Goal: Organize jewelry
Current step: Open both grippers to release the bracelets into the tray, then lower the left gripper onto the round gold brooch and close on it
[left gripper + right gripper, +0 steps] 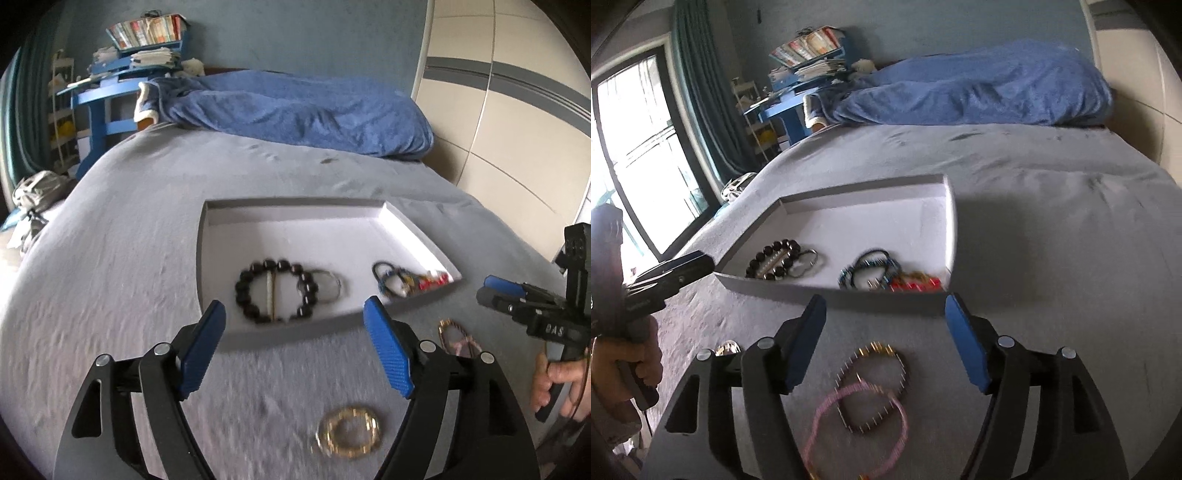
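Note:
A shallow white tray (295, 214) (951, 221) lies on the grey bed. In it are a black bead bracelet (275, 291) (772, 258), a silver ring bracelet (328, 286) (807, 264), a dark blue-and-black bracelet (386, 277) (870, 267) and red beads (434, 280) (916, 284). A gold bracelet (349, 432) lies on the bed between my open left gripper's (295, 328) arms. A pink bracelet (857, 424) and a dark gold-studded bracelet (873, 387) lie overlapping under my open right gripper (884, 325). Both grippers are empty.
A blue blanket (295, 110) (979, 85) lies bunched at the far end of the bed. A blue cluttered desk (122, 85) stands beyond the bed's left side. A wardrobe (517, 110) is on the right, a window (635, 147) on the left.

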{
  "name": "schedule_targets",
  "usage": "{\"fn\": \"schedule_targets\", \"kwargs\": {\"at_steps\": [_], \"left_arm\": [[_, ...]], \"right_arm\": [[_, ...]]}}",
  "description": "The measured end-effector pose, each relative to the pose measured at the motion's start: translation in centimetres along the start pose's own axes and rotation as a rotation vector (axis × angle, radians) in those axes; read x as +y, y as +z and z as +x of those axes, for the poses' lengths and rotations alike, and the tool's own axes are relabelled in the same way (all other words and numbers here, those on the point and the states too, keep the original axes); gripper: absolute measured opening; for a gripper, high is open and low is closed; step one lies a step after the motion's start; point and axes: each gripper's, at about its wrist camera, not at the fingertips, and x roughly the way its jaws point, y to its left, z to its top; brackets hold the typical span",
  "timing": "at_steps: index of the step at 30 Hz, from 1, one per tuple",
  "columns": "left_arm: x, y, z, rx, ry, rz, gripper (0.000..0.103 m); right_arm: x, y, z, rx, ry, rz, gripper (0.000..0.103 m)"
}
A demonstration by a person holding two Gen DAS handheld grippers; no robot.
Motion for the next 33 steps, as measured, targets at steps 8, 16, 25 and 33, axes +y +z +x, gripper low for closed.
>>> {"fn": "schedule_targets", "kwargs": {"at_steps": [8, 16, 25, 33], "left_arm": [[-0.1, -4.5, -1.6, 0.046, -0.033, -0.015, 0.078], [-1.3, -6.3, -1.9, 0.068, -0.063, 0.029, 0.078], [-3.6, -7.1, -0.9, 0.109, -0.079, 0.149, 0.077], [-3.4, -7.3, -0.3, 0.139, -0.078, 0.141, 0.045]], "right_arm": [[-2.5, -3.7, -1.9, 0.026, -0.021, 0.083, 0.071], [-2.2, -5.1, -2.3, 0.041, -0.029, 0.083, 0.074], [-1.5, -6.0, -2.2, 0.055, -0.030, 0.056, 0.074], [-2.2, -5.9, -2.0, 0.065, -0.016, 0.099, 0.074]]}}
